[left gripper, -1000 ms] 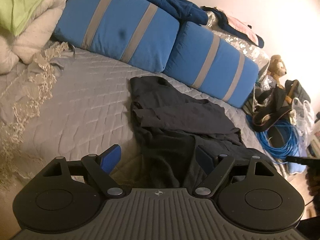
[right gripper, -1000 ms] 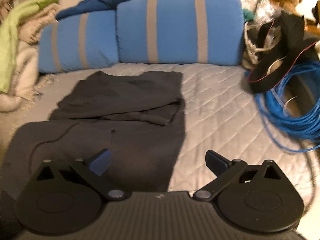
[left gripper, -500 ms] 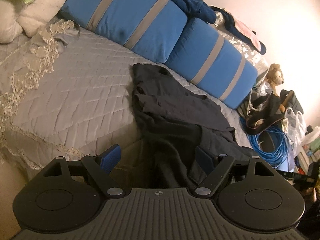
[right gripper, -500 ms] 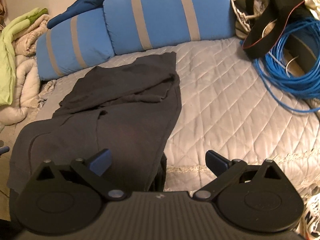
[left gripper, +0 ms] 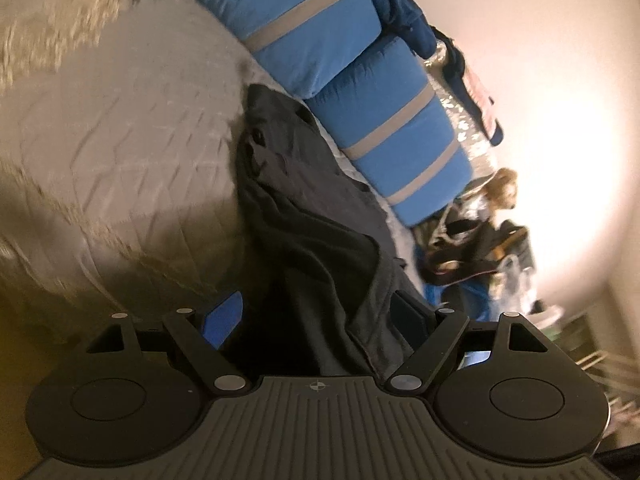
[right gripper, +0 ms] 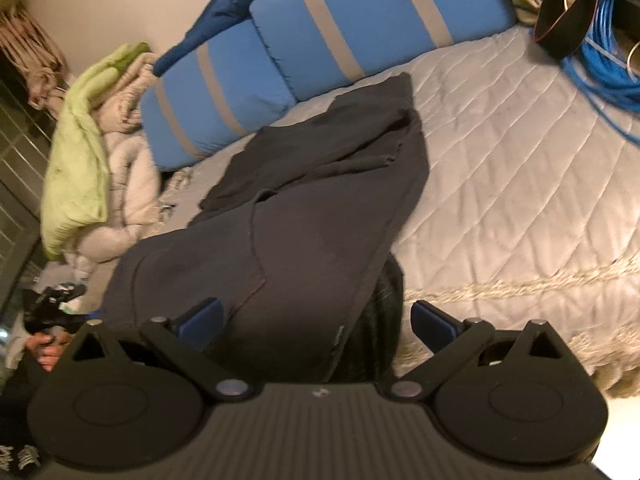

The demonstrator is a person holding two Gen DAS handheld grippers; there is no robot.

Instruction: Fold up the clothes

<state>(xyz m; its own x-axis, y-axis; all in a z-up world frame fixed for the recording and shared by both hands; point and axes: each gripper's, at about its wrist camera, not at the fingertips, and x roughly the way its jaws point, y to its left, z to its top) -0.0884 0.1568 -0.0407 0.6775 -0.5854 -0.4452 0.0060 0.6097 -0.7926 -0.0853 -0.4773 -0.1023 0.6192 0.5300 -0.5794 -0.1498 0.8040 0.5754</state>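
A dark garment lies spread on the quilted bed, running from frame centre down to the bottom edge, below the blue striped pillows at the top. The left claw and the right claw both stand apart, each with garment cloth between its fingers.

dark grey garment lies rumpled, partly folded, hanging over the bed edge.
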